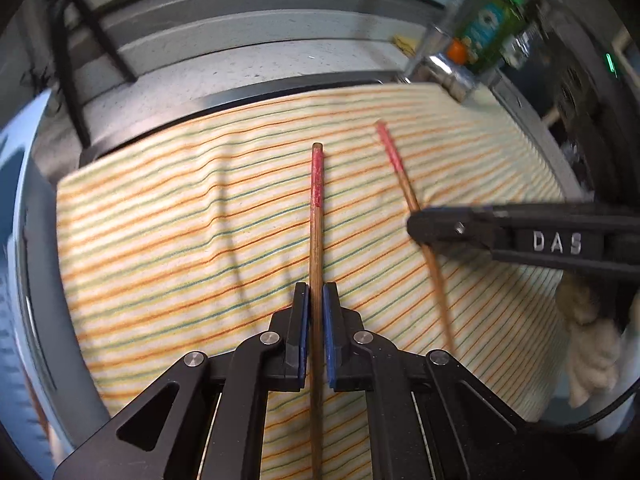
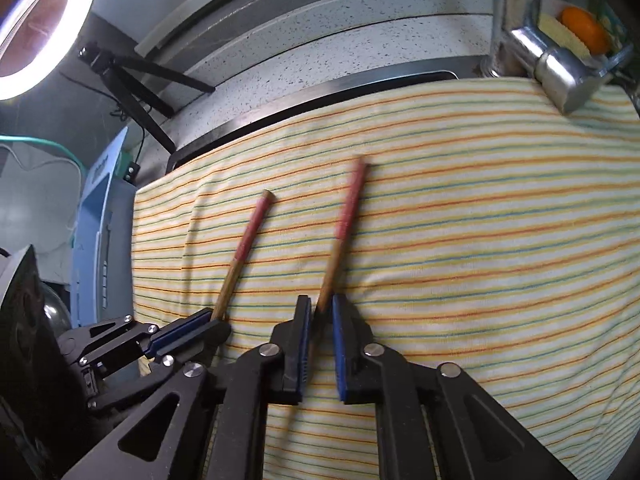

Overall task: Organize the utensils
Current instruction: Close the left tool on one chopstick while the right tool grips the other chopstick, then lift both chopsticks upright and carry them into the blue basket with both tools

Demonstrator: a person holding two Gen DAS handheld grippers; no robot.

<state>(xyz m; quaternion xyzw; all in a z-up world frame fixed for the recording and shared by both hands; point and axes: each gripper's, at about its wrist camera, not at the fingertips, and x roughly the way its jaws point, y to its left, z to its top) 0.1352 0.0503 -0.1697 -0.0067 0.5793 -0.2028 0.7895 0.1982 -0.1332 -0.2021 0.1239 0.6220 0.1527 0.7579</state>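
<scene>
On the striped cloth, two grippers are each closing around a red-tipped chopstick.

The cloth, ruled in orange, green and yellow lines, is covering the work surface in front of a speckled grey counter, with a metal block sitting at its far right corner. The left gripper is reaching forward with its blue-padded jaws nearly shut, pinching the wooden shaft of the left chopstick, which is running straight ahead between them. The right gripper is standing just beside it, its jaws narrowed to a slim gap around the lower shaft of the right chopstick. Both sticks are lying near each other, not touching, red ends pointing away toward the counter.
</scene>
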